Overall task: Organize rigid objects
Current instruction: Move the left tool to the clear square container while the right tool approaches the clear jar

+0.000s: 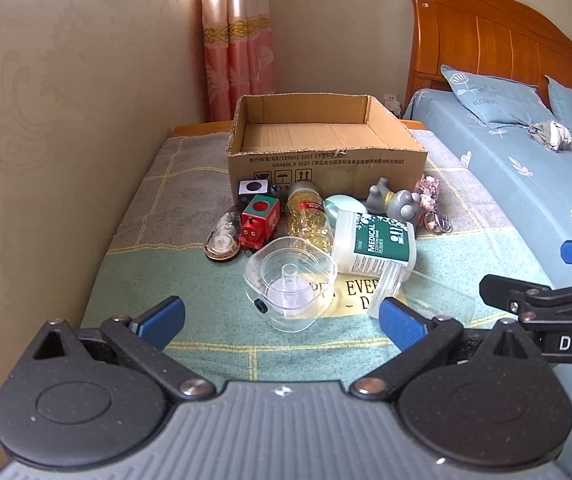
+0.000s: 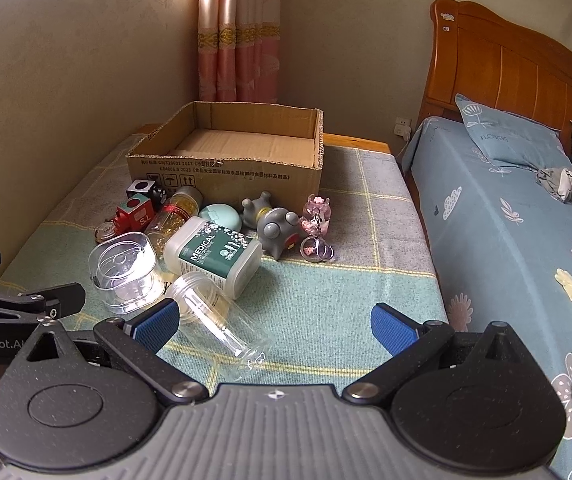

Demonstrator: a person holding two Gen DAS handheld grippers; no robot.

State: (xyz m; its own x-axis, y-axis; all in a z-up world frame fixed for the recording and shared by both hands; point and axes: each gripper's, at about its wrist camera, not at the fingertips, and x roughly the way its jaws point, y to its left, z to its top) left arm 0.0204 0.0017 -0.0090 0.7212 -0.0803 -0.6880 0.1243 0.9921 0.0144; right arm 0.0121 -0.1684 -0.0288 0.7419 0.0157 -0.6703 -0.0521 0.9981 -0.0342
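Both grippers are hanging over the near edge of the blanket-covered table (image 2: 326, 300), neither one holding anything. The left gripper (image 1: 282, 322) has its blue pads spread wide, with the clear square tub (image 1: 290, 284) sitting on the blanket just past them. The right gripper (image 2: 274, 326) is spread wide too, and the clear plastic jar (image 2: 218, 320) lies on its side right next to its left pad, mouth pointing toward the pile.

The cardboard box (image 2: 226, 168) sits at the far edge of the table, open on top, nothing visible inside but its own bottom flaps. All the clutter is bunched up in front of the box's near wall. From the left edge going right: a small clear oval case (image 1: 222, 240), a red toy train (image 1: 258, 222) with a black-and-white cube (image 1: 252, 190) behind it, a bottle of yellow capsules (image 1: 308, 216) lying down, and a white medical cotton swab container (image 1: 374, 244) tipped over, touching the capsule bottle. A pale green egg-shaped thing (image 2: 220, 218) peeks out behind the swab container. Further right there's a grey toy figure (image 2: 274, 224) and a pink keychain charm (image 2: 318, 220) with rings on the blanket.

The bed (image 2: 506, 220) runs along the table's right edge.
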